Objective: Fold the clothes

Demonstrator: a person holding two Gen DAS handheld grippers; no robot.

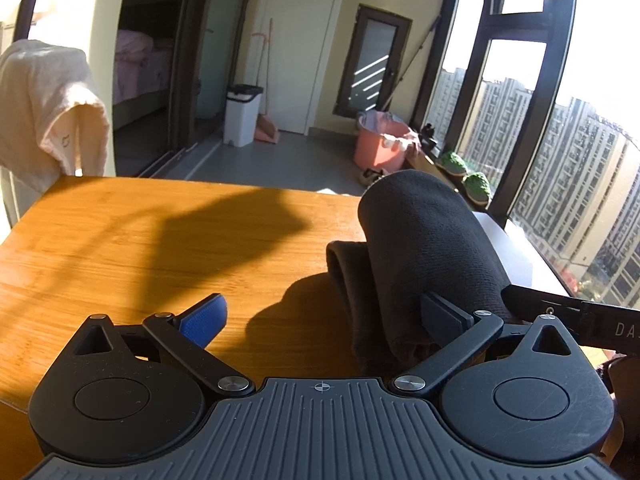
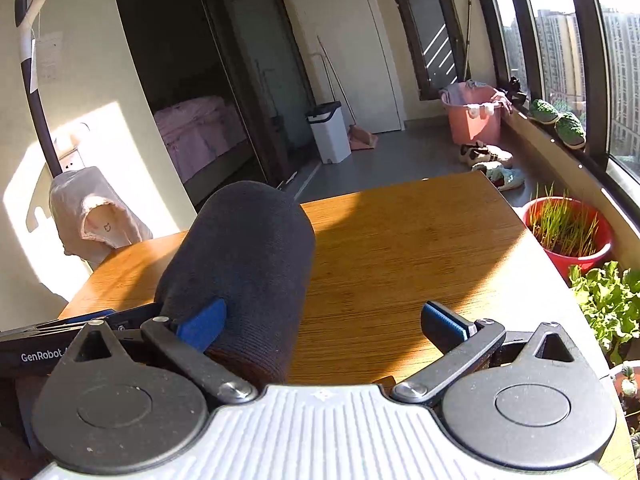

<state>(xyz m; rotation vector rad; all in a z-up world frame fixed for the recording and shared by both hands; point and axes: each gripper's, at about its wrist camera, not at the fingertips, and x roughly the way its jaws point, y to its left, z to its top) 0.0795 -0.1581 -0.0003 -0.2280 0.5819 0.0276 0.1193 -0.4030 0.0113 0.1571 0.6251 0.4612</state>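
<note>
A dark charcoal knitted garment, rolled into a thick soft bundle (image 1: pixel 424 248), lies on the sunlit honey-coloured wooden surface (image 1: pixel 160 240), and everything ahead turns on how it sits between the two tools. Seen along the left tongs (image 1: pixel 324 320), the bundle is off to the right, pressed against the inner face of the right-hand finger while the blue-padded left finger (image 1: pixel 206 320) stands well clear of it over bare wood. Seen along the right tongs (image 2: pixel 322 324), the same bundle (image 2: pixel 244 264) is off to the left, against the blue left pad (image 2: pixel 202 326), with the other pad apart from it. So the cloth lies between the tools, each touching it with one finger only; both sets of tongs stand spread wide, gripping nothing. The bundle's long axis runs away from the cameras, roughly parallel to the fingers. Neither side seems clearly nearer. I judge either would have to shift sideways toward the bundle to straddle it.
</note>
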